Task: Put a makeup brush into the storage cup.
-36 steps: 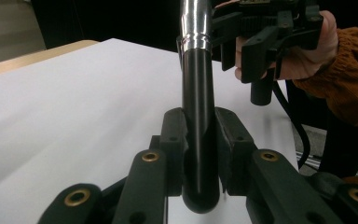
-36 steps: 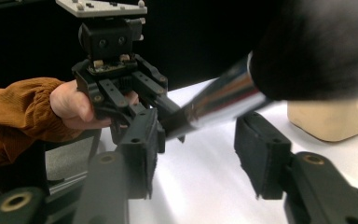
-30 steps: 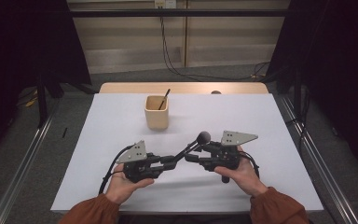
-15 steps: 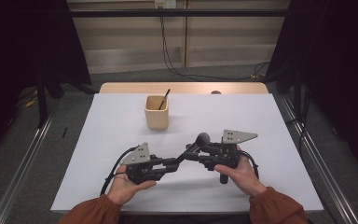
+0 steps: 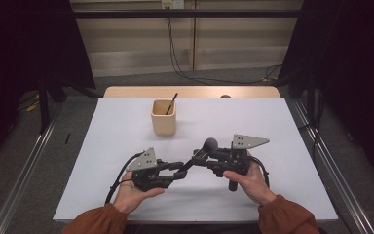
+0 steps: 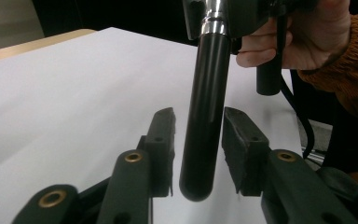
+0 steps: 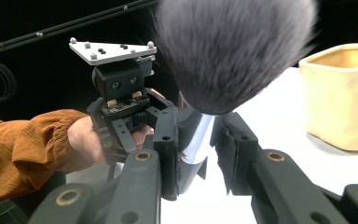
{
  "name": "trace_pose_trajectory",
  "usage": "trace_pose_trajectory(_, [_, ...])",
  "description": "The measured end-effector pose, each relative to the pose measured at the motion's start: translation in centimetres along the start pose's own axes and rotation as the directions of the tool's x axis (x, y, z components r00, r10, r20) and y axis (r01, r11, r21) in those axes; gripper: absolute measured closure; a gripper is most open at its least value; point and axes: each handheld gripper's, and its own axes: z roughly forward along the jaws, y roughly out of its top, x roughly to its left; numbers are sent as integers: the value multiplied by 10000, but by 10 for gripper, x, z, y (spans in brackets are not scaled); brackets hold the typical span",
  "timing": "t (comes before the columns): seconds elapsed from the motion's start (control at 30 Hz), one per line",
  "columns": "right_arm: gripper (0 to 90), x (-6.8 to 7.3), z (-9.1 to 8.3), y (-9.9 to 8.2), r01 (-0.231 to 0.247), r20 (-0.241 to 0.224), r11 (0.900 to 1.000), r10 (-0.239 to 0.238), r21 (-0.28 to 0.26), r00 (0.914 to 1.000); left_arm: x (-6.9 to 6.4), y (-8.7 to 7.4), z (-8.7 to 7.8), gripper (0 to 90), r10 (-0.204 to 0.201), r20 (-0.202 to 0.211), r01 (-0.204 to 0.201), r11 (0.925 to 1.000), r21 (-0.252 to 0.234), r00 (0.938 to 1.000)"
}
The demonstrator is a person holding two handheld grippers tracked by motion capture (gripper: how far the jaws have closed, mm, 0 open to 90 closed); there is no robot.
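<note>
One handover is judged half done at lower centre: the makeup brush [image 5: 200, 155] is clamped at its ferrule by the right gripper [image 5: 205, 162], while the left gripper [image 5: 179, 170], jaws just parted, merely flanks the handle; the cup [image 5: 163, 117] awaits.

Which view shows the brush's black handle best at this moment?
The left gripper view: the brush handle stands full length between open jaws. The right gripper view shows bristles and the silver ferrule; the high view shows the brush small between both grippers.
</note>
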Motion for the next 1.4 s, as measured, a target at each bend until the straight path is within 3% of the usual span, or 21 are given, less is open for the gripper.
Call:
trace_pose_trajectory(0.07, [708, -1, -1, 1, -16, 28, 10000, 16, 26, 10000, 0, 0, 0, 605, -57, -68, 57, 10000, -29, 10000])
trace_pose_trajectory(0.23, [709, -3, -5, 3, 43, 171, 9998, -46, 192, 9998, 3, 0, -2, 403, -539, -422, 537, 9985, -51, 9977])
trace_pose_trajectory(0.47, [709, -5, -10, 7, 212, 416, 9975, -241, 676, 9988, 7, 4, -11, 243, -727, -595, 724, 9973, -75, 9956])
trace_pose_trajectory(0.53, [709, -6, -12, 9, 144, 500, 9965, -186, 822, 9986, 7, 5, -13, 160, -748, -803, 757, 9971, 75, 9940])
trace_pose_trajectory(0.7, [709, -8, -16, 15, 90, 638, 9947, -156, 1028, 9978, 10, 9, -17, 68, -823, -1073, 871, 9954, 407, 9908])
trace_pose_trajectory(0.8, [709, -7, -19, 20, 4, 695, 9938, -81, 1111, 9975, 11, 10, -17, 26, -651, -1060, 732, 9945, 745, 9922])
trace_pose_trajectory(1.0, [709, -10, -23, 31, -42, 855, 9883, -90, 1523, 9963, 11, 13, -19, 24, -805, -860, 861, 9942, 643, 9930])
trace_pose_trajectory(1.1, [709, -11, -23, 37, 109, 1017, 9819, -306, 1892, 9943, 10, 14, -20, 24, -704, -933, 765, 9950, 637, 9931])
trace_pose_trajectory(1.4, [709, -16, -12, 48, 380, 839, 9569, -647, 2878, 9944, 9, 23, -14, 24, -427, -995, 484, 9973, 557, 9941])
